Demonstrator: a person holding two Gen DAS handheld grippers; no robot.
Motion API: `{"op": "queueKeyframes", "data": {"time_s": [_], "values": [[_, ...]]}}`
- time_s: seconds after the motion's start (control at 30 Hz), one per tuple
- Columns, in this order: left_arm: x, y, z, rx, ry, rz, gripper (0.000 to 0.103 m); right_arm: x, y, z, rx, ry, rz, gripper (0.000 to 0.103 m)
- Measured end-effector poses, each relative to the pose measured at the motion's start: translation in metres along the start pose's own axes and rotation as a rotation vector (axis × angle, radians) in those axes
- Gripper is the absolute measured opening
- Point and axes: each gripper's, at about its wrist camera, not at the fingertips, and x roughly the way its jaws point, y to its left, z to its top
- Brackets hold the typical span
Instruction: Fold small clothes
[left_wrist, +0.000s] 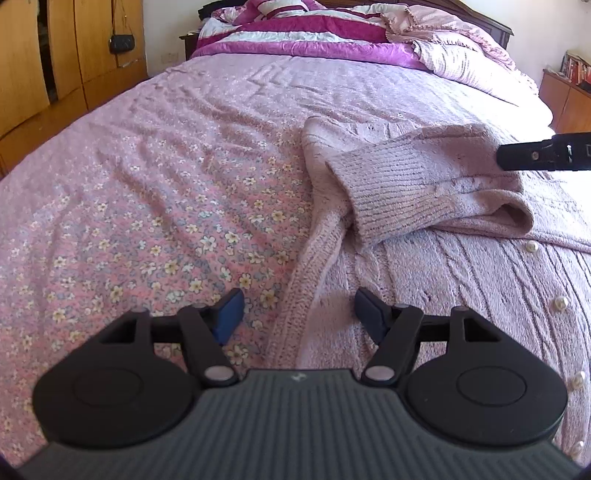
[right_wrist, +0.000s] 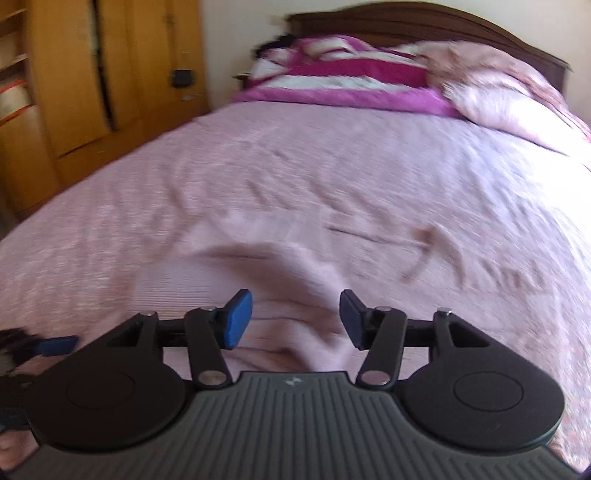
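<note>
A pink knitted cardigan (left_wrist: 443, 280) with pearl buttons (left_wrist: 559, 303) lies on the floral bedspread (left_wrist: 147, 221). One sleeve (left_wrist: 424, 184) is folded across its body. My left gripper (left_wrist: 298, 314) hovers open over the cardigan's ribbed left edge, and its blue pads (left_wrist: 229, 314) press nothing. A black finger (left_wrist: 535, 155) of the other gripper reaches in over the sleeve from the right. The right wrist view is blurred. There my right gripper (right_wrist: 295, 317) stands open above bunched pink cloth (right_wrist: 295, 273), which lies between the jaws without being pinched.
A magenta and white quilt (left_wrist: 314, 29) and a ruffled pink blanket (left_wrist: 461, 55) are piled at the head of the bed. A wooden wardrobe (left_wrist: 55, 55) with a hanging black purse (left_wrist: 122, 42) stands to the left. A wooden cabinet (left_wrist: 565, 96) is at the right.
</note>
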Motion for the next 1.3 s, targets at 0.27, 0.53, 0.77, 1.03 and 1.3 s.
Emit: {"op": "queueKeyframes", "data": {"time_s": [0.27,0.53,0.77,1.03,1.3], "values": [[0.000,-0.001,-0.002,0.001,-0.008,0.001,0.069,0.022,0.052,-0.005,-0.027,0.089,0.151,0.064],[-0.001,0.001,-0.005,0.003,-0.019,-0.009,0.070,0.064,0.083,-0.013,-0.083,0.128,0.157,0.072],[-0.001,-0.001,-0.007,0.012,-0.025,-0.005,0.071,0.080,0.097,-0.023,-0.148,0.102,0.119,0.068],[-0.001,0.000,-0.006,0.013,-0.026,-0.006,0.071,0.064,0.084,-0.016,-0.092,0.060,0.147,0.013],[-0.001,-0.001,0.002,0.014,-0.007,0.004,0.072,0.022,0.052,0.005,0.037,-0.041,0.159,0.009]]}}
